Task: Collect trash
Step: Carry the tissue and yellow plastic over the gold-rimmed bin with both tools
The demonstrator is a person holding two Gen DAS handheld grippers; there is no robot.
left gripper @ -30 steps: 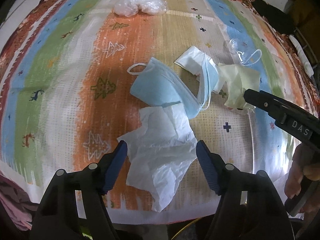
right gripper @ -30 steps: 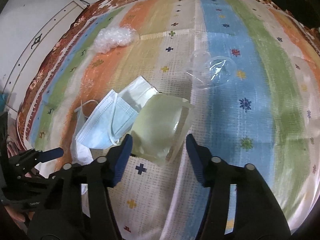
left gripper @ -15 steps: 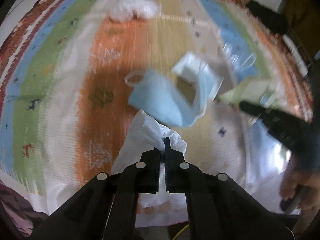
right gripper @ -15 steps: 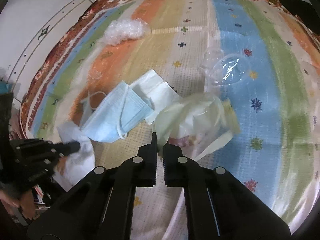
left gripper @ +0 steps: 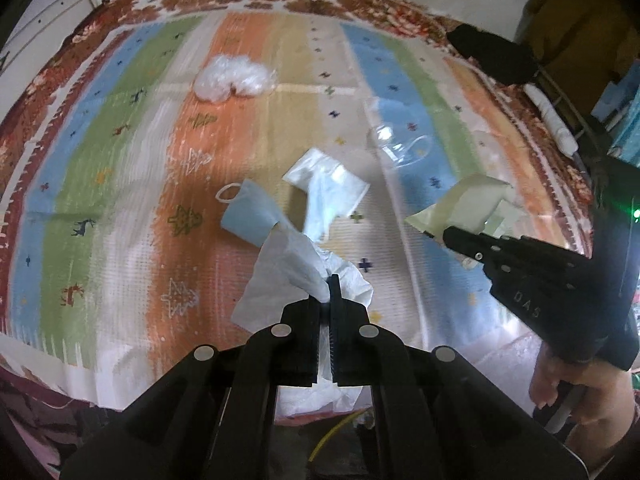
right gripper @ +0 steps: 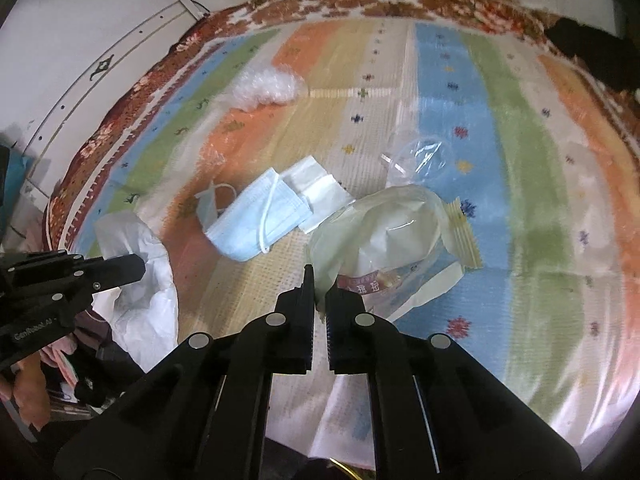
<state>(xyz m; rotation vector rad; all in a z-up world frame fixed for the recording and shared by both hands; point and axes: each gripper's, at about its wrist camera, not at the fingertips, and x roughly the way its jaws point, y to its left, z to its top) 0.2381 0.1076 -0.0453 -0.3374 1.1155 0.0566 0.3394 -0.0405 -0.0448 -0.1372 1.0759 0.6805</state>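
Both claws closed since, wrapper [right gripper: 394, 236] tilted up-right

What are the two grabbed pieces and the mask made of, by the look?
White sheet in the left gripper: likely tissue paper, matte, soft crumples. Wrapper in the right gripper: thin plastic film, glossy highlights, crimped seam, printed label. Mask: probably nonwoven fabric, matte blue, pleated, white ear loops.

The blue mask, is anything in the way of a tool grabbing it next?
Nothing lies on top of the blue mask. But both tools are busy: the left tool pinches the white tissue, the right tool the yellowish wrapper.
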